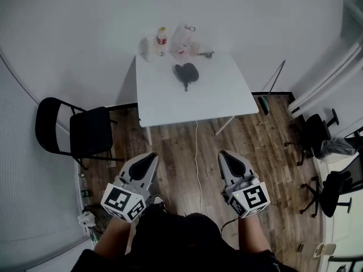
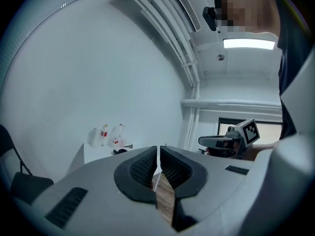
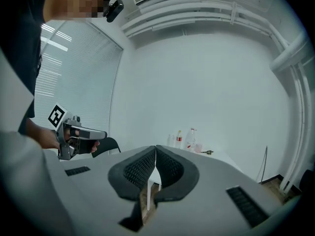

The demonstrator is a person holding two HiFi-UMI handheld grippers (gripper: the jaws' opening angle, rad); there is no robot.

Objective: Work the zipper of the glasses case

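You're standing back from a small white table [image 1: 170,103] set against a pale wall, with wood floor [image 1: 266,135] under it. The glasses case [image 1: 186,72] is dark and lies on the far half of the tabletop, well apart from both grippers. Behind it, by the wall, stand a red-labelled bottle [image 1: 162,40] and some clear containers [image 1: 184,38], too small to tell apart. A black folding chair [image 1: 85,130] is left of the table. Black office chairs [image 1: 317,135] are at the right, partly cut off by the frame edge. A white cable [image 1: 198,157] runs over the floor. Your left gripper [image 1: 150,157] has its jaws pressed together with nothing in them, and your right gripper [image 1: 228,155] is the same. The case's zipper can't be made out.
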